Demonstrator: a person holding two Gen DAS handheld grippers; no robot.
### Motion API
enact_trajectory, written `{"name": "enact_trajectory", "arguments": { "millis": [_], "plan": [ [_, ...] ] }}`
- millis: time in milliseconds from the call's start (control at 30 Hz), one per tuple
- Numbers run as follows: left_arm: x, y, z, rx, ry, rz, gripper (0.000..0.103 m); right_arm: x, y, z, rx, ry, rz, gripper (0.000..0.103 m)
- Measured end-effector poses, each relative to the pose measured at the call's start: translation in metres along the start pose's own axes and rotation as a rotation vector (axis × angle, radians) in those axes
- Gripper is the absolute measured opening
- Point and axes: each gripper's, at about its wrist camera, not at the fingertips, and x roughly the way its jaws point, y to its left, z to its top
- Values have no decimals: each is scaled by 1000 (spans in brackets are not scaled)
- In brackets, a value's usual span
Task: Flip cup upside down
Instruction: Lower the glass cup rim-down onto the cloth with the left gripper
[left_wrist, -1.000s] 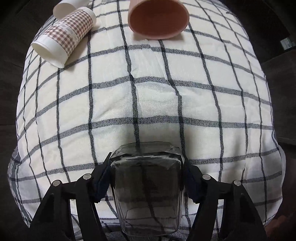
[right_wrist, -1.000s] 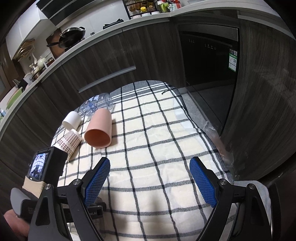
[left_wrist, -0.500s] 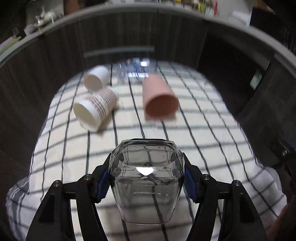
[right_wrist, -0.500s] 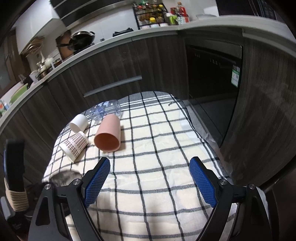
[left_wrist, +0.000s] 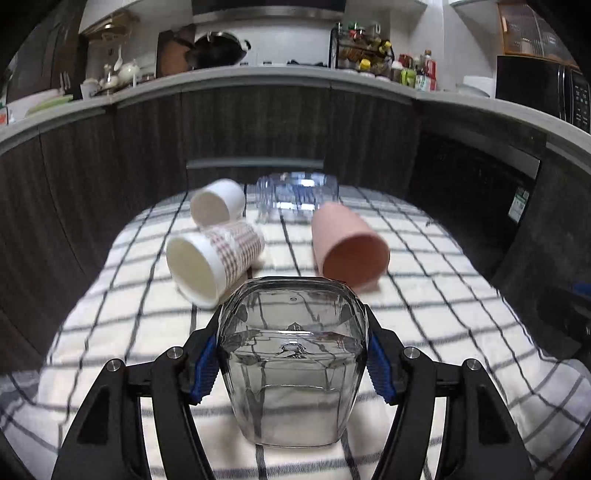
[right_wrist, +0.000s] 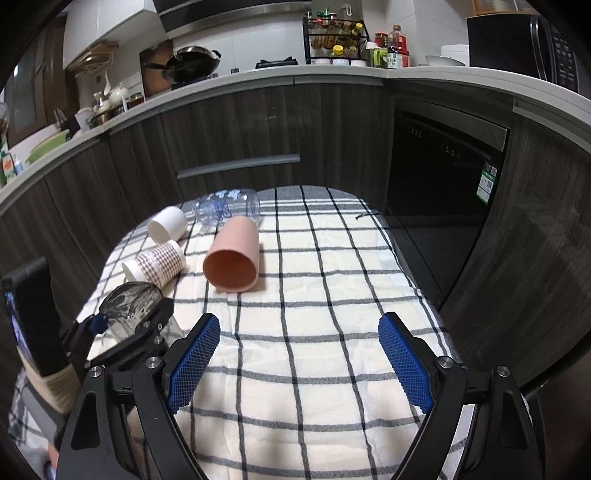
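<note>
The left hand-held gripper (left_wrist: 293, 363) is closed on a clear glass cup (left_wrist: 291, 362); its blue pads (left_wrist: 202, 369) press both sides of the cup's wall. The cup sits at the near left of the checked cloth (left_wrist: 424, 314) covering the surface. Whether its base touches the cloth cannot be told. In the right wrist view the same cup (right_wrist: 129, 306) appears tilted in the left hand-held gripper (right_wrist: 125, 317), low at the left edge of the cloth (right_wrist: 314, 332).

Beyond the glass cup, from left to right: a houndstooth paper cup (left_wrist: 214, 258) lies on its side, mouth toward the camera. A plain white paper cup (left_wrist: 218, 206) lies on its side just behind it, apparently touching. A clear plastic bottle (left_wrist: 295, 194) lies across the far edge of the cloth. A pink cup (left_wrist: 347, 247) lies on its side with its open mouth facing near-right; its closed end is close to the bottle.

The right hand-held gripper (right_wrist: 299, 365) is wide open with nothing between its blue pads (right_wrist: 192, 365). It is held above the near middle of the cloth, well apart from the pink cup (right_wrist: 232, 258).

Dark wood-grain cabinets (right_wrist: 240, 129) stand behind the surface.
</note>
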Motion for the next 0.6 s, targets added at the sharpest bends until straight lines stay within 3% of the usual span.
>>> {"name": "enact_trajectory", "arguments": {
  "millis": [233, 367, 433, 600],
  "plan": [
    [-8, 0, -8, 7, 17, 26, 67, 8, -3, -3, 8, 37, -4, 88],
    [-14, -1, -9, 7, 5, 23, 74, 10, -4, -4, 7, 50, -5, 88],
    [-18, -2, -8, 3, 1, 31, 80, 9, -3, -5, 4, 47, -7, 88],
    [-32, -2, -3, -4, 11, 41, 81, -3, -1, -3, -7, 8, -16, 88]
  ]
}}
